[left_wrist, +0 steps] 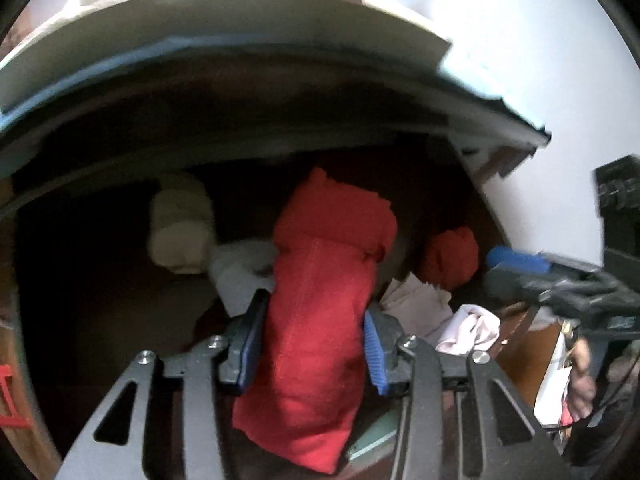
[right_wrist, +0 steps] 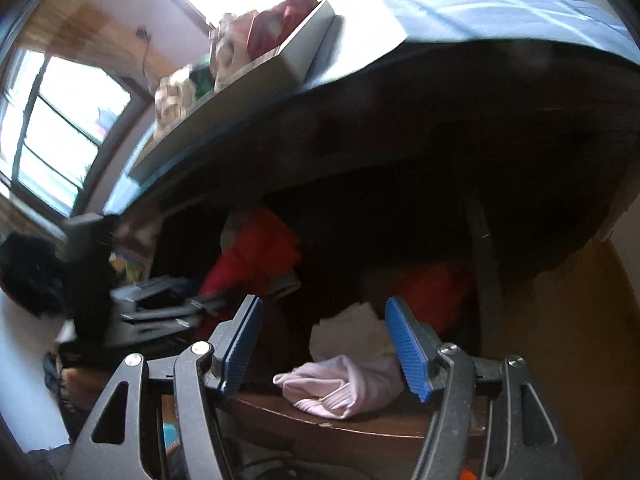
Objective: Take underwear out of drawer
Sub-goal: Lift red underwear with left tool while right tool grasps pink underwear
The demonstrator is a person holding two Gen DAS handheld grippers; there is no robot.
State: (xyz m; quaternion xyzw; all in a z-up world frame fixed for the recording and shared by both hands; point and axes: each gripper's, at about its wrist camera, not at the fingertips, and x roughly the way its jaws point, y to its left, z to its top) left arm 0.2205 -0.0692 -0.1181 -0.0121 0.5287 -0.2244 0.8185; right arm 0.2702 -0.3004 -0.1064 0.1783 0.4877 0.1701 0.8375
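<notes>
My left gripper [left_wrist: 314, 344] is shut on a red piece of underwear [left_wrist: 320, 300], which hangs between its blue pads in front of the dark open drawer [left_wrist: 100, 280]. The same red garment shows in the right wrist view [right_wrist: 256, 256], with the left gripper below it. My right gripper [right_wrist: 324, 344] is open and empty, its fingers either side of a pale pink garment [right_wrist: 344, 384] lying over the drawer's front edge [right_wrist: 360, 426]. That pink garment also shows in the left wrist view [left_wrist: 472, 328], with the right gripper [left_wrist: 520, 264] beside it.
Inside the drawer lie a cream roll [left_wrist: 180, 228], a grey-white garment [left_wrist: 240, 272], another red bundle [left_wrist: 452, 260] and white folded cloth [right_wrist: 348, 332]. A shelf [right_wrist: 280, 64] with piled clothes overhangs the drawer. A window [right_wrist: 60, 128] is at the left.
</notes>
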